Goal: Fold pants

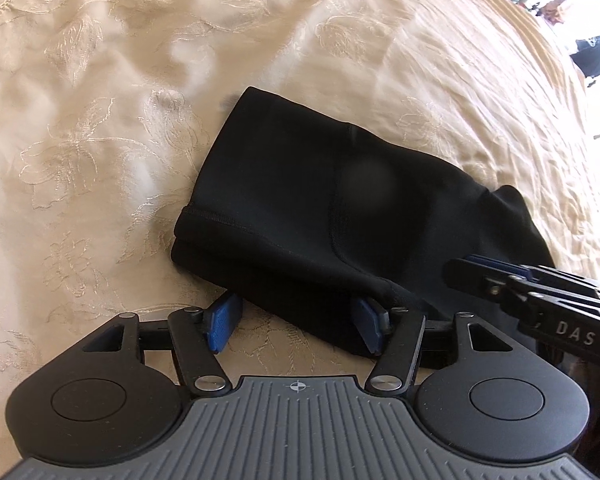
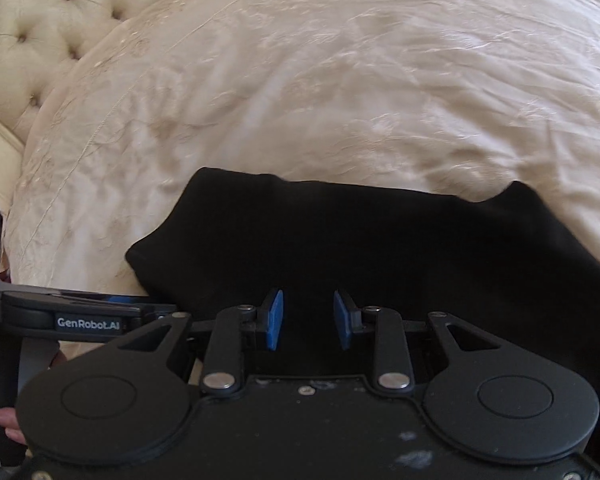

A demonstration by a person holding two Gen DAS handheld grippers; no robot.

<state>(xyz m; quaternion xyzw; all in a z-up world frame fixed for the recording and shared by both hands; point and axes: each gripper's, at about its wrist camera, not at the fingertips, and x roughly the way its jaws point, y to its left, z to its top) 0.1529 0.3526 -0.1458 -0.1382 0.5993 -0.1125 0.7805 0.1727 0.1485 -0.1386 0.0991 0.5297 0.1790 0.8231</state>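
On the cream embroidered bedspread [image 1: 100,128] lie the black pants [image 1: 300,208], folded into a compact bundle with a stitched hem at the left end and a looser bunched end at the right. Seen from the left wrist, the left claw [image 1: 294,326] sits at the near edge of the bundle with its blue pads spread; the left pad [image 1: 222,324] rests over bare bedspread, while the right pad [image 1: 368,326] is at the pants' near edge, and nothing is pinched between them. To the right of it, the right claw [image 1: 472,268] reaches in over the bunched end of the cloth. From the right wrist, a tufted headboard [image 2: 48,28] stands at the far left. The left claw [image 2: 112,304] enters from the left, beside the pants [image 2: 380,248]. The right claw [image 2: 308,320] hovers over the dark fabric, its pads part-way apart and gripping nothing.
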